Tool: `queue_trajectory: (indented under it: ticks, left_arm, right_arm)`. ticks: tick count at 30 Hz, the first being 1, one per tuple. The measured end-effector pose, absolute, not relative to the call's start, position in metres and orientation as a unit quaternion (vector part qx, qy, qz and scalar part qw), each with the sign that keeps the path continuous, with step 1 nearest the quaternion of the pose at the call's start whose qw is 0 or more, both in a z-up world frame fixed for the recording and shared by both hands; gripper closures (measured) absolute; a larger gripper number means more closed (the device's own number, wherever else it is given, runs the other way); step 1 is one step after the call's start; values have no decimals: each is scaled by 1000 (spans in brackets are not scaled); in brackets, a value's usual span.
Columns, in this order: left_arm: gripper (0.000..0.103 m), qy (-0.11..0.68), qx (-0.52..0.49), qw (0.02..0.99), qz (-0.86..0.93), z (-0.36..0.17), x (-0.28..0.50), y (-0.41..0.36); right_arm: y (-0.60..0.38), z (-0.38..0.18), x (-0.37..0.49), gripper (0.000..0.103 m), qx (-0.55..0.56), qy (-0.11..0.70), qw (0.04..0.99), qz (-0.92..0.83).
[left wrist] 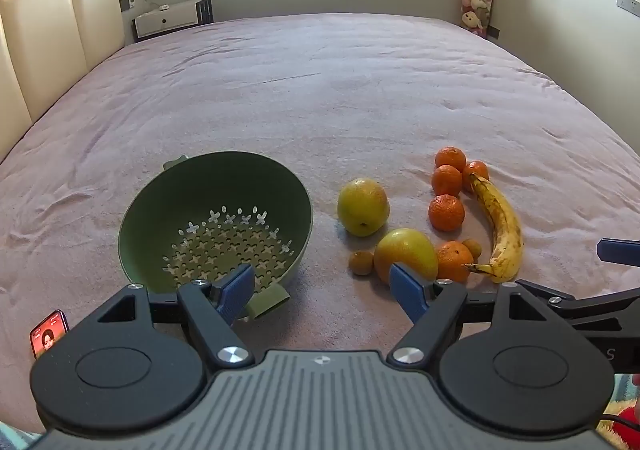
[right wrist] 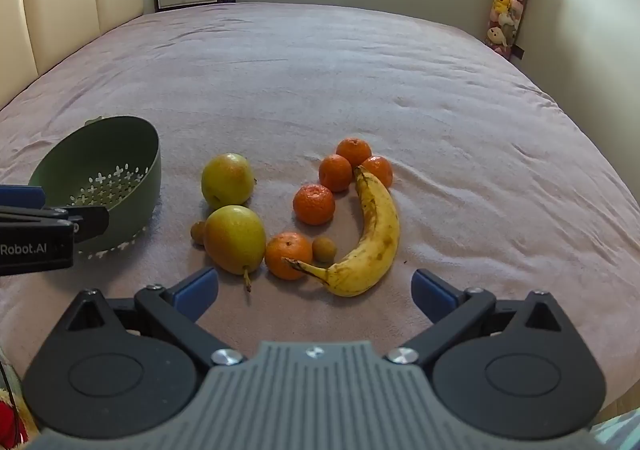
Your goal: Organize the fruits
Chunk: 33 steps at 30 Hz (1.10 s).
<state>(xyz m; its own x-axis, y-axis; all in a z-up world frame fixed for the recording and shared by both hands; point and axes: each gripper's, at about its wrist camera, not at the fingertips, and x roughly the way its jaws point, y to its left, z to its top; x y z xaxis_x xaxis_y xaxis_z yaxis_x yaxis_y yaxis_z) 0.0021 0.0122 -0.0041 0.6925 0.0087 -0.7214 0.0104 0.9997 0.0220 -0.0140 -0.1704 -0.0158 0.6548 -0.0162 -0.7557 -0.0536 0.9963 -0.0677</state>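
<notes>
Right of the green colander on the bed, two yellow-green pears, five mandarins and a brown-spotted banana are clustered. Both tools, left and right, are spread wide, nothing gripped.

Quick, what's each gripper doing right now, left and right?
Left gripper: open, holding nothing.
Right gripper: open, holding nothing.

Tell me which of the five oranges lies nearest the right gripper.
The orange touching the banana's stem end, beside the nearer pear. The other four sit farther back, three clustered at the banana's far tip.
</notes>
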Motion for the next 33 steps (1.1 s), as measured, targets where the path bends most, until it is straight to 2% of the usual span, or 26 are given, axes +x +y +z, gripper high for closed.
queue_trajectory:
  ticks: [33]
  left_arm:
    - [13,392,12,920,0,-4,2,11]
  right_arm:
    - [-174,-24,-15,4,-36,423,905,11]
